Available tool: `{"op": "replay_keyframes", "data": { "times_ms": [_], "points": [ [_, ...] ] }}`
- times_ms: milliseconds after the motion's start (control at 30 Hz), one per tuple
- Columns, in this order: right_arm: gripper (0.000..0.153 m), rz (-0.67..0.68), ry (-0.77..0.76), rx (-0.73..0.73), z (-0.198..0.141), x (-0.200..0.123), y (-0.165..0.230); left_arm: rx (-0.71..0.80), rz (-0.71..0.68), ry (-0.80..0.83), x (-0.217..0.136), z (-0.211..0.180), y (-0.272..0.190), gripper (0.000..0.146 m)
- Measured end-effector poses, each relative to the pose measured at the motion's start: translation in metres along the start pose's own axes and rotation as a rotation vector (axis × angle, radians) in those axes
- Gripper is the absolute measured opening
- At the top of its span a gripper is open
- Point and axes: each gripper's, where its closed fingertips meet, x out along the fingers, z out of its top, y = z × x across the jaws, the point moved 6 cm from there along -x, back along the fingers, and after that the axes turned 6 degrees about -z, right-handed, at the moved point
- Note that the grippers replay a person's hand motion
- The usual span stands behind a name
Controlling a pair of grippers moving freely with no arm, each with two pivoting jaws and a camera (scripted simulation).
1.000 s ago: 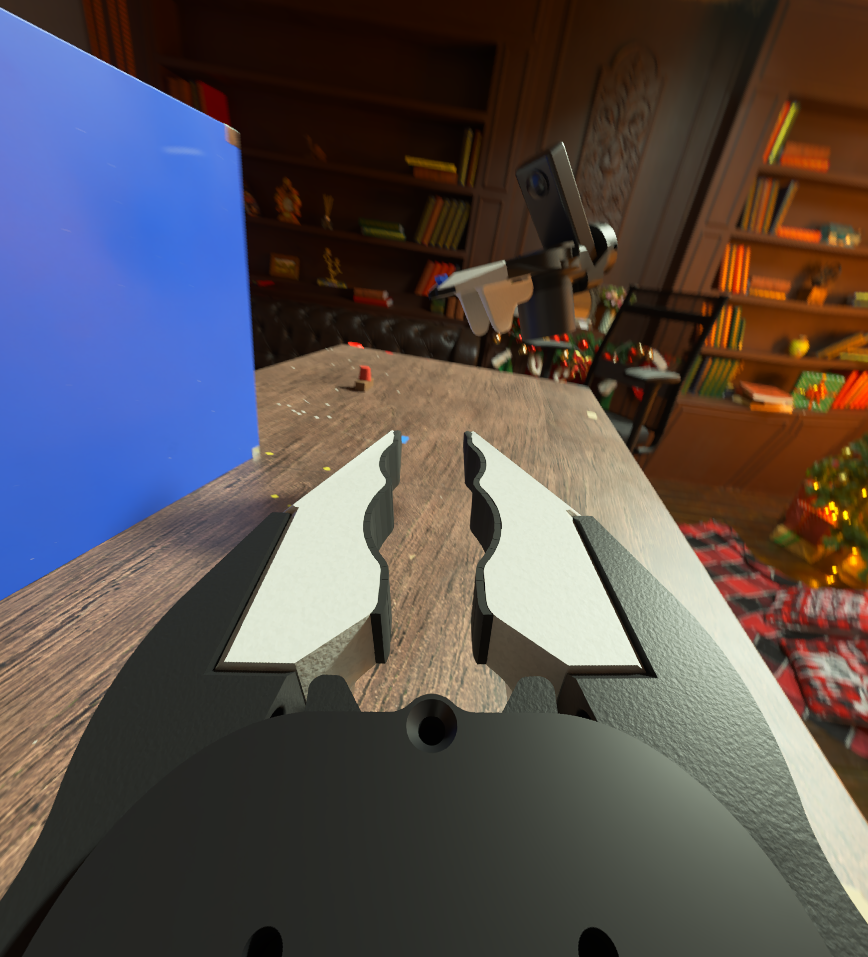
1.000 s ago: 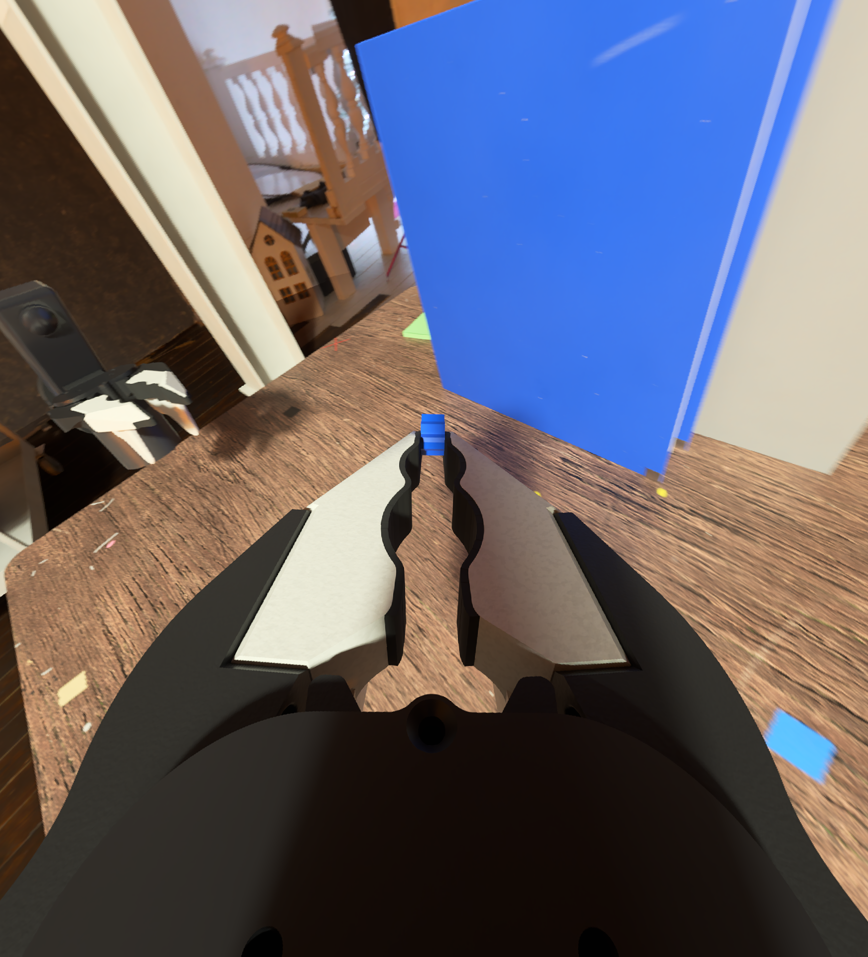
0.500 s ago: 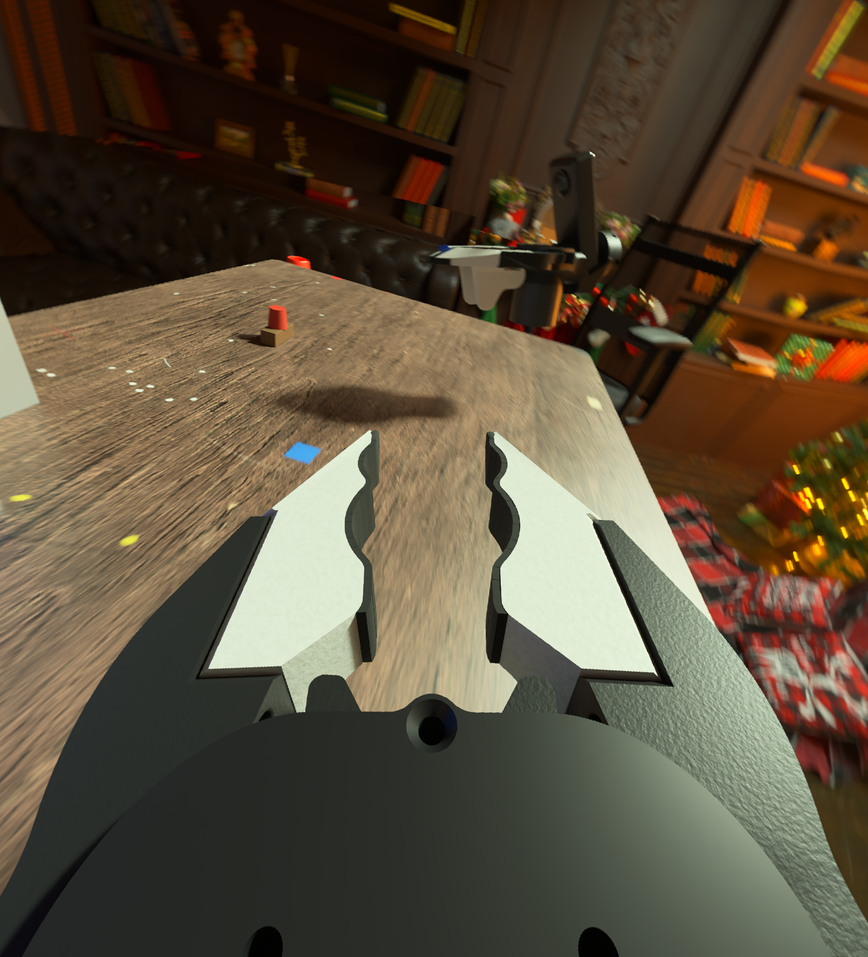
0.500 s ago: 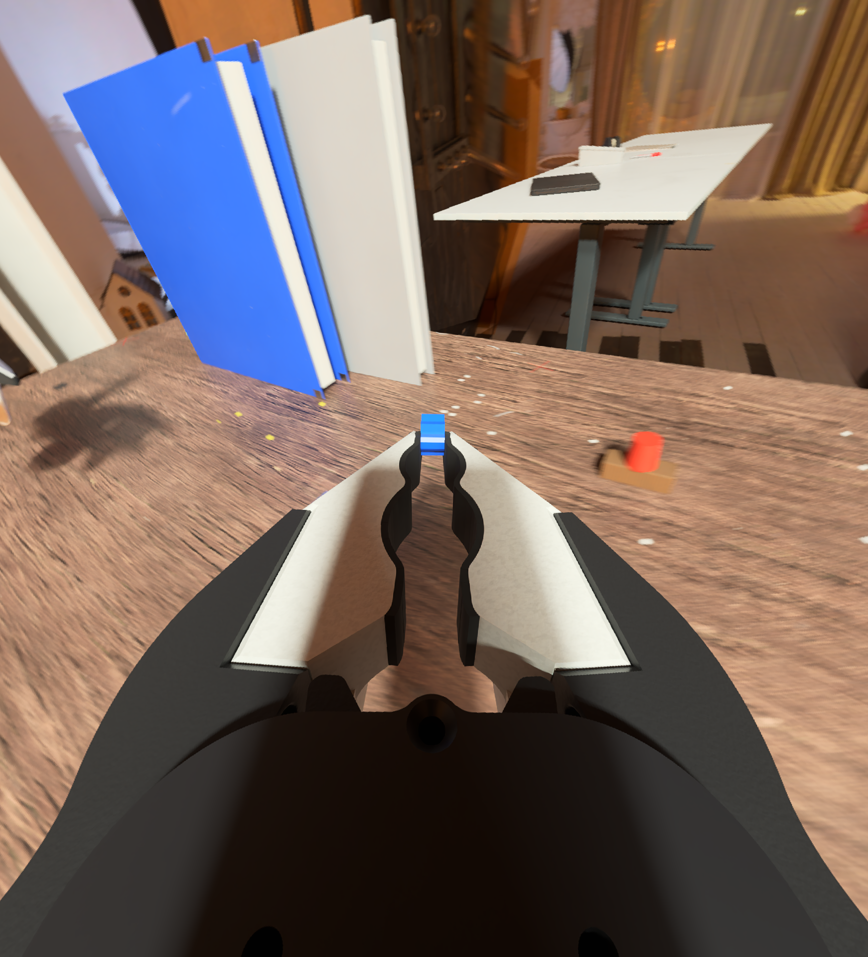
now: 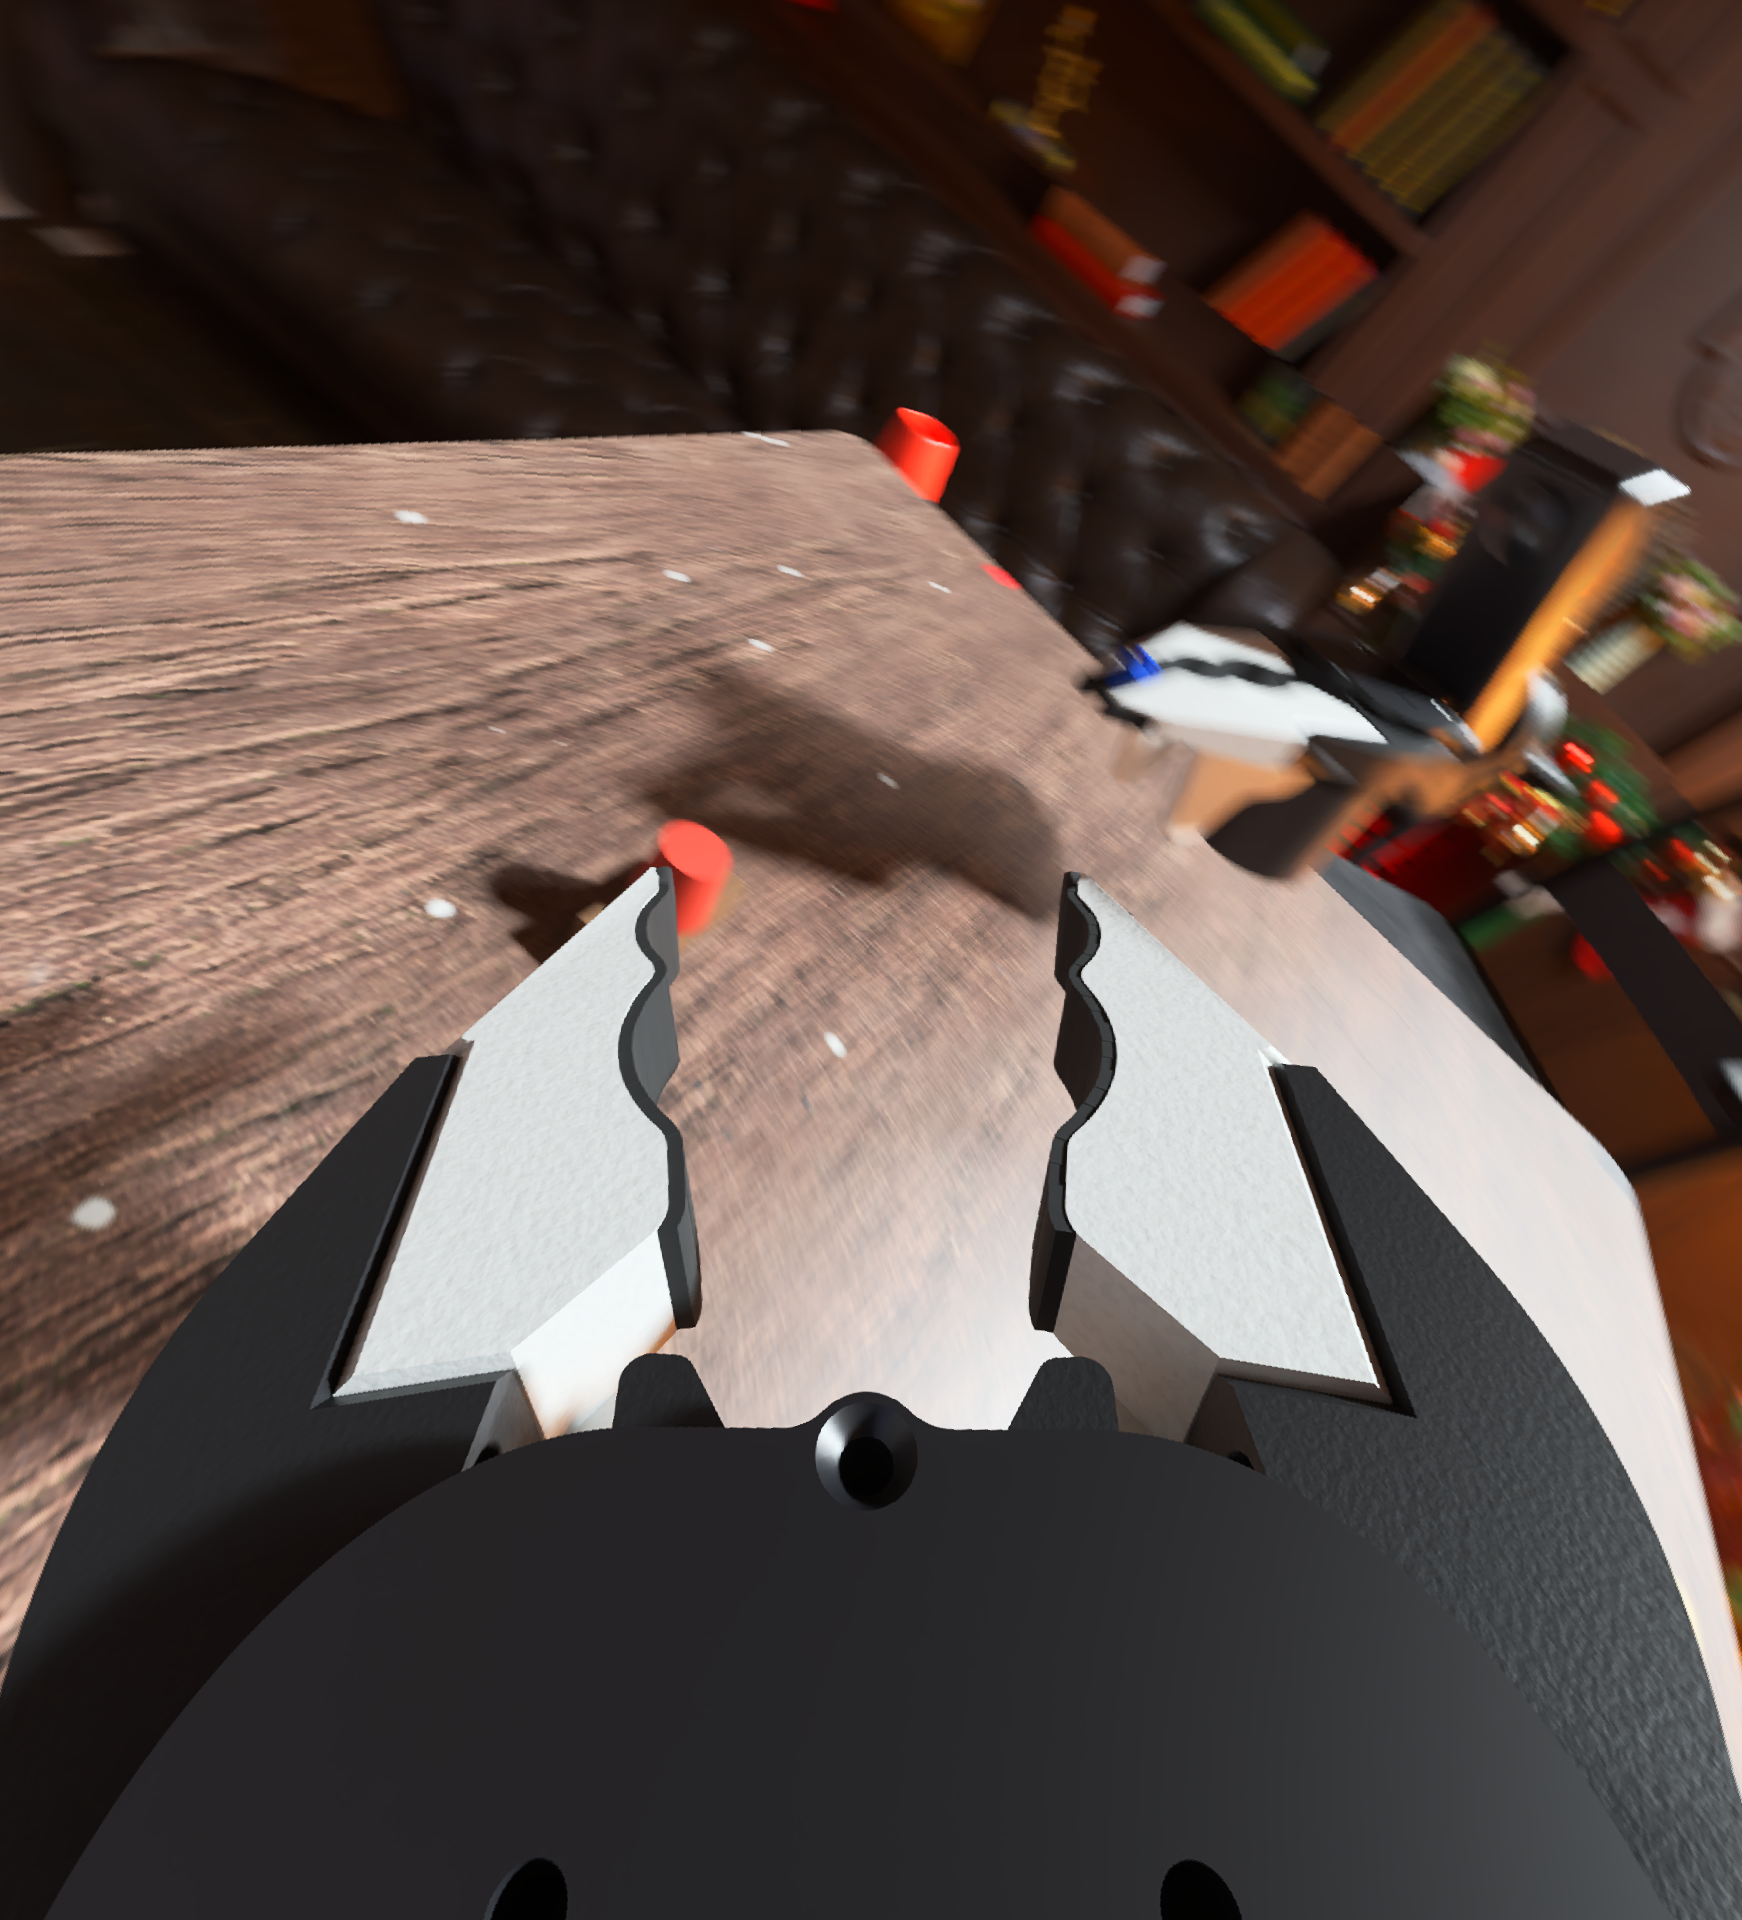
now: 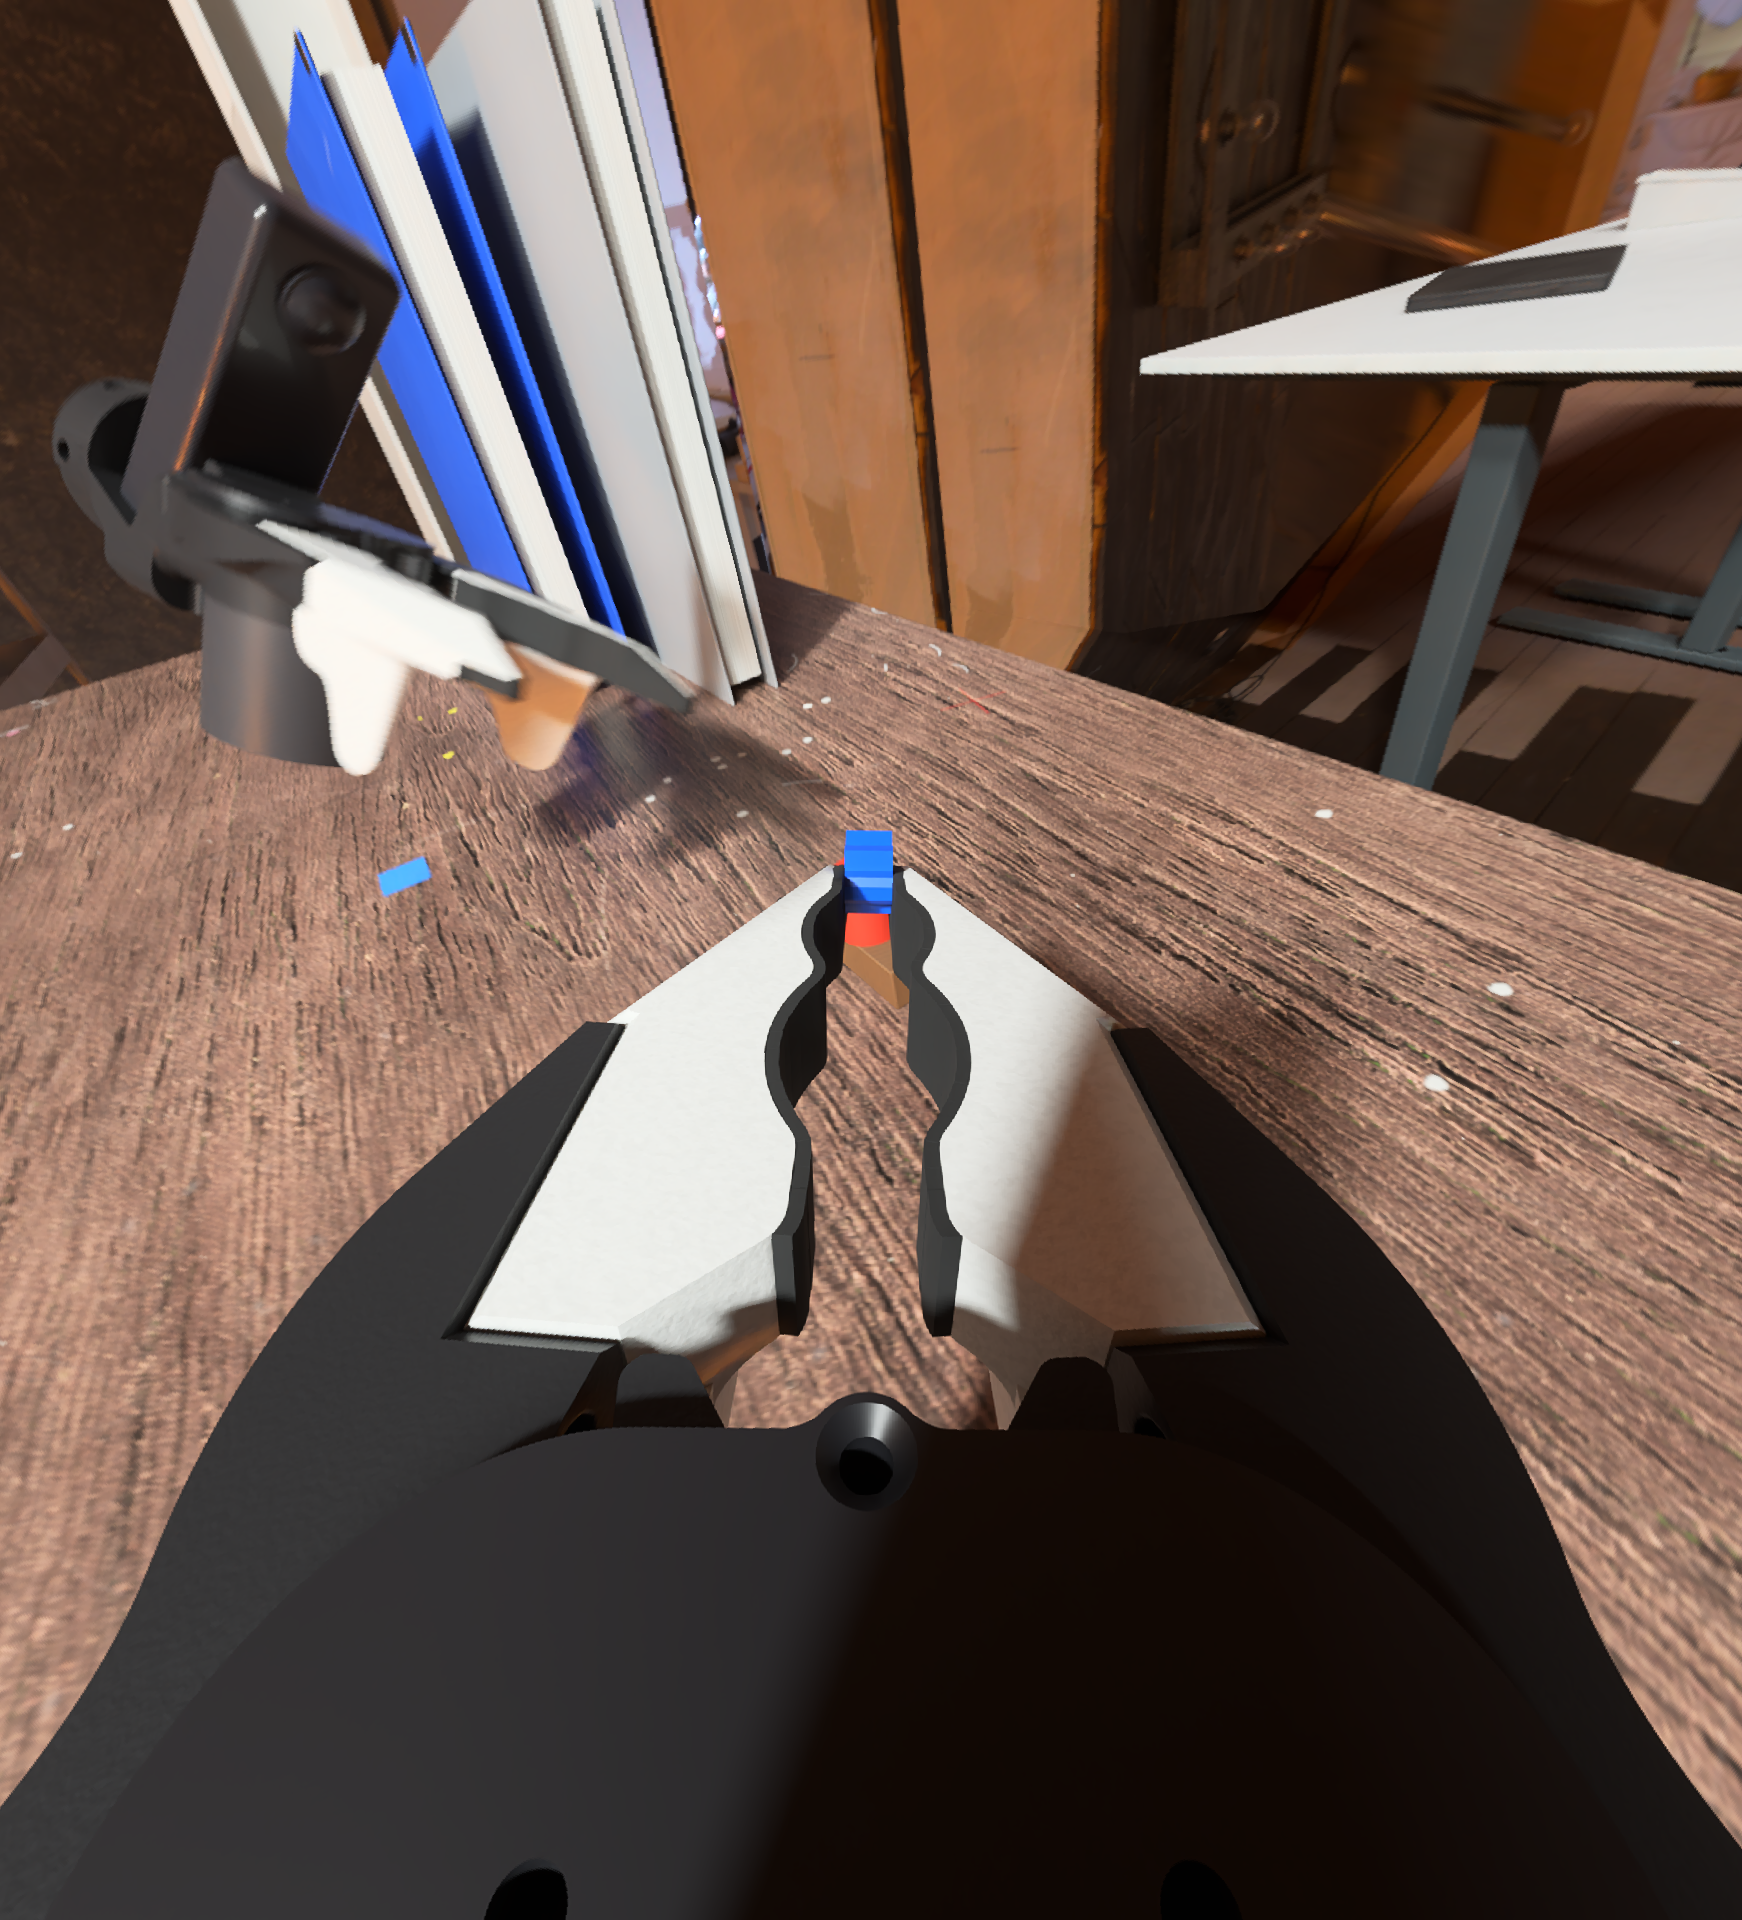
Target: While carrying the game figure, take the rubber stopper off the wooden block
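A red rubber stopper [image 5: 695,868] stands on a small wooden block [image 5: 588,914] on the wooden table [image 5: 223,727]. My left gripper [image 5: 865,894] is open and empty, and its left fingertip lies just beside the stopper. My right gripper [image 6: 867,881] is shut on a small blue game figure [image 6: 868,854] held above the table. In the right wrist view the stopper [image 6: 865,928] and the block [image 6: 882,977] show between my right gripper's fingers, below the figure. The right gripper [image 5: 1121,681] with the figure [image 5: 1129,662] also shows in the left wrist view.
A second red cylinder [image 5: 917,454] sits at the table's far edge. Blue and white boards [image 6: 493,364] stand upright at one side. A flat blue square [image 6: 403,876] lies on the table. My left gripper [image 6: 446,727] hovers near the boards. A dark sofa and bookshelves lie beyond.
My left gripper has swung toward the stopper, come close to it and opened wider. My right gripper, still holding the figure, has turned so the stopper lines up between its fingers.
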Motion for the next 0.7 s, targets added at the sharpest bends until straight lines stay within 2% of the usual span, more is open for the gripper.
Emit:
{"op": "replay_keyframes", "data": {
  "times_ms": [100, 167, 333, 433, 533, 700],
  "points": [
    [0.007, 0.038, 0.023, -0.023, -0.01, 0.014, -0.01, -0.104, 0.188, -0.004, 0.041, 0.008, 0.021, 0.09],
    [0.007, 0.071, 0.039, -0.055, -0.014, 0.021, -0.014, -0.157, 0.275, 0.026, 0.061, 0.006, 0.031, 0.097],
    [0.007, 0.095, -0.011, -0.087, -0.013, 0.03, -0.017, -0.126, 0.414, 0.14, 0.09, 0.001, 0.042, 0.108],
    [0.007, 0.112, -0.035, -0.063, -0.014, 0.031, -0.016, -0.082, 0.477, 0.258, 0.101, -0.006, 0.046, 0.102],
    [0.007, 0.116, -0.015, -0.068, -0.019, 0.031, -0.016, -0.065, 0.422, 0.316, 0.103, -0.008, 0.046, 0.076],
    [0.007, 0.118, -0.007, -0.066, -0.023, 0.029, -0.015, -0.115, 0.261, 0.332, 0.091, -0.004, 0.05, 0.07]
  ]
}}
